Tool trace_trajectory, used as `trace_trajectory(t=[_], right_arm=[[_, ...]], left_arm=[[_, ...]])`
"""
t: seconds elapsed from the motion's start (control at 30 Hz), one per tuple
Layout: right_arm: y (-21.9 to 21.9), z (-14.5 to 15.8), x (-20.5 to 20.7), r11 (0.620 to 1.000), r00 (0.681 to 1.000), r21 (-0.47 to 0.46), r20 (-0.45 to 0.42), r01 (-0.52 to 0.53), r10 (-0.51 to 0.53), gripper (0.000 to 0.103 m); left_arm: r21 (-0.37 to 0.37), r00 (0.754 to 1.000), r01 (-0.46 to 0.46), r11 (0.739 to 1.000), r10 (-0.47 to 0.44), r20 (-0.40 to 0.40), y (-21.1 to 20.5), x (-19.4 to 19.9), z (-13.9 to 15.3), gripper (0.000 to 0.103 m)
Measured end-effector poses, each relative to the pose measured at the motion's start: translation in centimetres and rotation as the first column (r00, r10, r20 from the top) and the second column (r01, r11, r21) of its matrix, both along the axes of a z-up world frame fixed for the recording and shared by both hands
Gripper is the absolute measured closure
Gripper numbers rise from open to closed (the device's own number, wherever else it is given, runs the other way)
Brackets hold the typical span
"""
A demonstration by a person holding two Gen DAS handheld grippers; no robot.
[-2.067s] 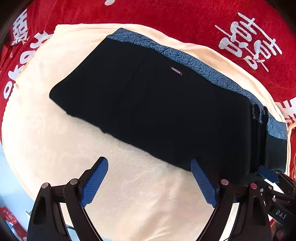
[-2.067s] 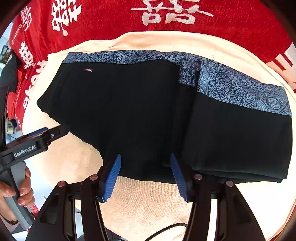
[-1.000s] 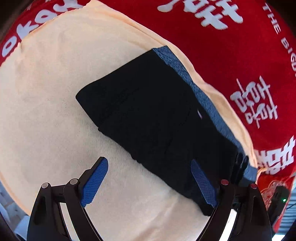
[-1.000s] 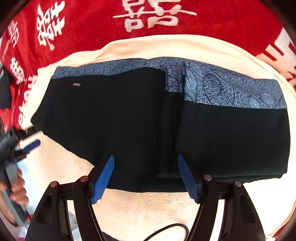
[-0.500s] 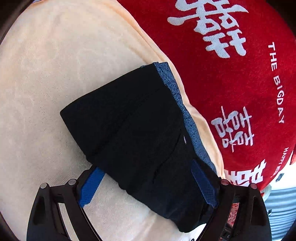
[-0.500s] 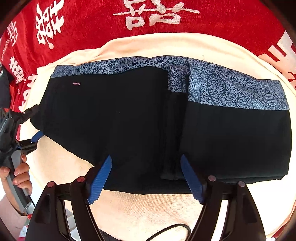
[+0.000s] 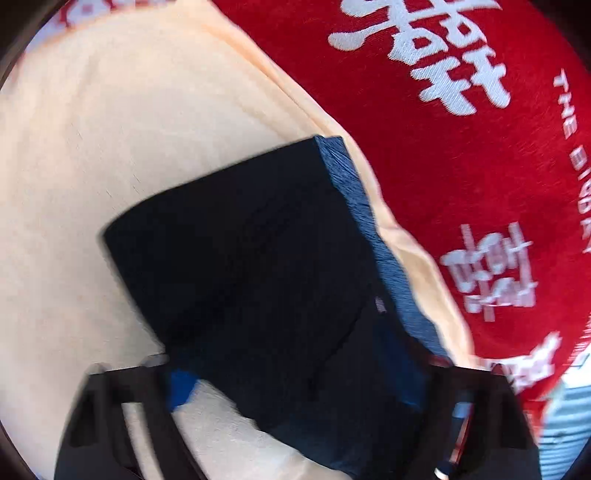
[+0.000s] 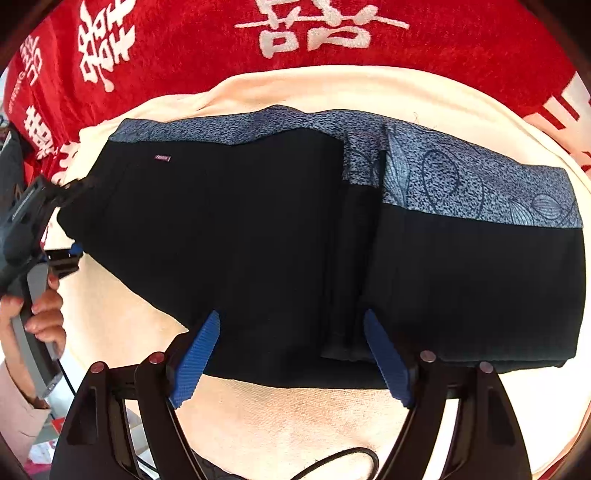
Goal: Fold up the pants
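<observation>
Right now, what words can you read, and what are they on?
"THE BIG..." in white on the red cloth; the rest is blurred.
Big white Chinese signs on the same cloth; I cannot read them.
Small pink tag on the black pants: too small to read.

I note the pants (image 8: 258, 240) are matt black cloth, finely ribbed, with a speckled blue-grey woven band along one edge. They lie on a peach towel (image 8: 295, 424) of soft, napped terry. Beneath it I see a red cloth (image 7: 461, 166), plush and velvety, with white lettering. The right gripper (image 8: 291, 358) has ridged blue rubbery pads (image 8: 195, 362) on glossy black plastic arms.
</observation>
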State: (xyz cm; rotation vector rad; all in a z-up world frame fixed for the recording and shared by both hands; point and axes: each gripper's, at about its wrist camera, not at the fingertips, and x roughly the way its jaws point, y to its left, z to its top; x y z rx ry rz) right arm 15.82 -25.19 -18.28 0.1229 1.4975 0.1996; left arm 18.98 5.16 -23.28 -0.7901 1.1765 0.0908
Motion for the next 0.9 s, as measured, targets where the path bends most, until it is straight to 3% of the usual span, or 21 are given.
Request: trace_trajectory(t=[0.03, 0.13, 0.17, 0.2, 0.23, 0.3, 0.4, 0.5, 0.6, 0.73, 0.83, 0.9], right_arm=[[-0.1, 0.4, 0.3, 1.0, 1.0, 0.007, -0.011, 0.0, 0.001, 0.02], [-0.7, 2.8, 1.5, 0.997, 1.0, 0.069, -0.013, 0.029, -0.028, 0.02], [-0.8, 3.5, 1.9, 0.996, 0.999, 0.085, -0.008, 0.034, -0.034, 0.019], [-0.9, 4.4, 2.8, 0.993, 0.999, 0.109, -0.004, 0.038, -0.038, 0.019], [-0.9, 5.2, 4.0, 0.989, 0.999, 0.143, -0.008, 0.04, -0.04, 0.019], [-0.3, 6.4, 6.4, 0.975, 0.999, 0.217, -0.029, 0.037, -0.032, 0.019], [2.9, 7.4, 11.0, 0.943, 0.995, 0.333, -0.092, -0.015, 0.049, 0.016], [8.1, 7.7, 14.9, 0.916, 0.977, 0.388, -0.136, -0.101, 0.166, 0.015], [15.0, 7.2, 17.4, 0.877, 0.93, 0.431, -0.185, -0.213, 0.317, 0.011], [20.4, 5.1, 18.3, 0.875, 0.875, 0.378, -0.251, -0.304, 0.413, 0.011], [21.7, 2.9, 17.4, 0.881, 0.837, 0.312, -0.313, -0.356, 0.449, 0.012], [21.3, 2.1, 16.8, 0.884, 0.839, 0.321, -0.321, -0.341, 0.44, 0.05]], left_arm=[[0.054, 1.0, 0.019, 0.998, -0.018, -0.021, -0.4, 0.3, 0.2, 0.063], [0.218, 0.992, 0.122, 0.968, -0.122, -0.011, -2.4, 0.8, 1.8, 0.071], [0.292, 0.984, 0.17, 0.941, -0.179, 0.006, -3.0, 0.6, 2.8, 0.072], [0.395, 0.963, 0.233, 0.889, -0.267, 0.034, -4.9, 0.4, 4.1, 0.072], [0.447, 0.948, 0.262, 0.855, -0.315, 0.046, -6.0, 0.2, 4.8, 0.072], [0.562, 0.901, 0.322, 0.762, -0.428, 0.065, -9.0, -0.4, 6.1, 0.072], [0.62, 0.867, 0.352, 0.702, -0.493, 0.066, -10.8, -0.5, 6.8, 0.072], [0.653, 0.848, 0.364, 0.665, -0.527, 0.064, -12.1, -0.4, 7.2, 0.072], [0.669, 0.837, 0.371, 0.644, -0.545, 0.06, -12.5, -0.4, 7.4, 0.072], [0.683, 0.827, 0.376, 0.627, -0.559, 0.059, -12.6, -0.8, 7.3, 0.072], [0.691, 0.821, 0.376, 0.617, -0.568, 0.06, -12.9, -1.2, 7.5, 0.072], [0.688, 0.817, 0.387, 0.614, -0.574, 0.052, -13.2, -1.2, 7.6, 0.072]])
